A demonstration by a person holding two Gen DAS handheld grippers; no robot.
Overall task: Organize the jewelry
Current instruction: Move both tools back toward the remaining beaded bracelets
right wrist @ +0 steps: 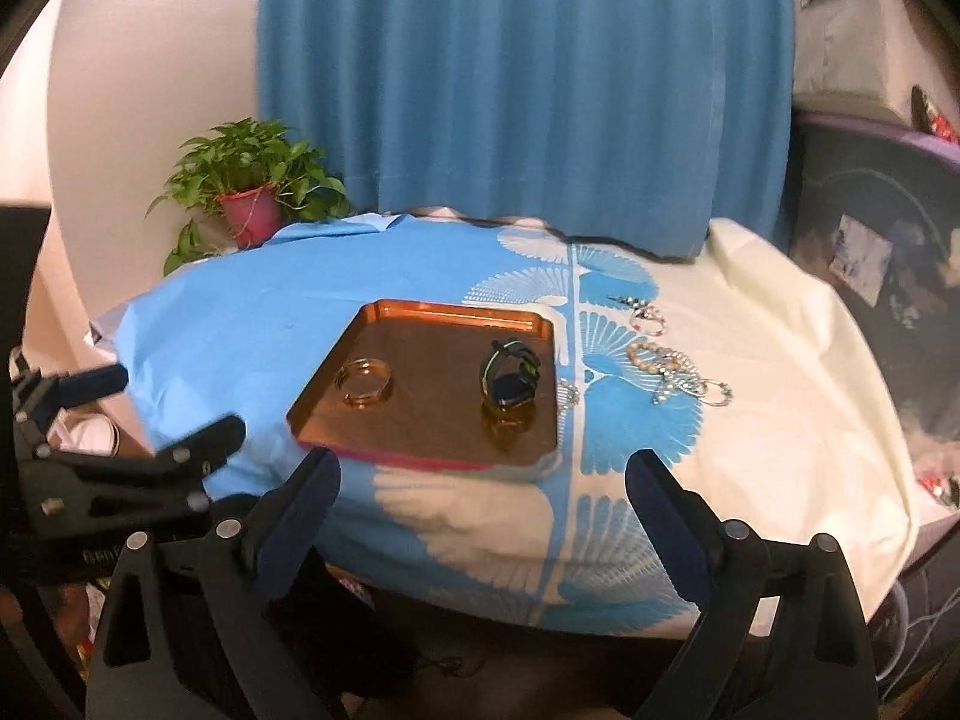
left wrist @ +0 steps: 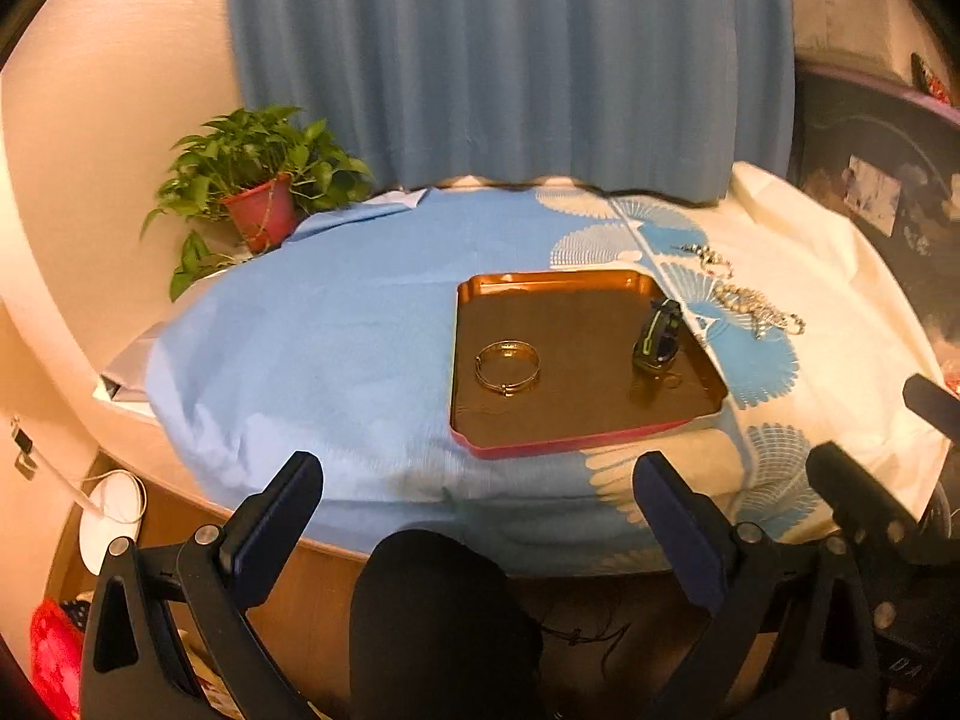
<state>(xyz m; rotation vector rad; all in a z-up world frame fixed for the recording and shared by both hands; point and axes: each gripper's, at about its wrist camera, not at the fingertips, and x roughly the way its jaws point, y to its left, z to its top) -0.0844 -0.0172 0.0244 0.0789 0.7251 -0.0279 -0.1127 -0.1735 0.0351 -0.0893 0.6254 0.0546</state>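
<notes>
A copper tray (left wrist: 576, 426) (right wrist: 420, 450) lies on the blue and white cloth. In it are a gold bangle (left wrist: 507, 367) (right wrist: 364, 383) and a black and green watch (left wrist: 658, 336) (right wrist: 510, 373). Pearl and bead bracelets (left wrist: 756, 309) (right wrist: 675, 369) lie on the cloth right of the tray. My left gripper (left wrist: 477, 471) is open and empty, held back at the table's near edge. My right gripper (right wrist: 483, 468) is open and empty, also near the front edge. The left gripper shows at the left of the right wrist view (right wrist: 174, 414).
A potted plant (left wrist: 261, 180) (right wrist: 252, 192) stands at the table's back left. A blue curtain (left wrist: 510, 60) hangs behind. A dark cabinet (right wrist: 870, 252) is at the right. The person's dark knee (left wrist: 438, 618) is below the table edge.
</notes>
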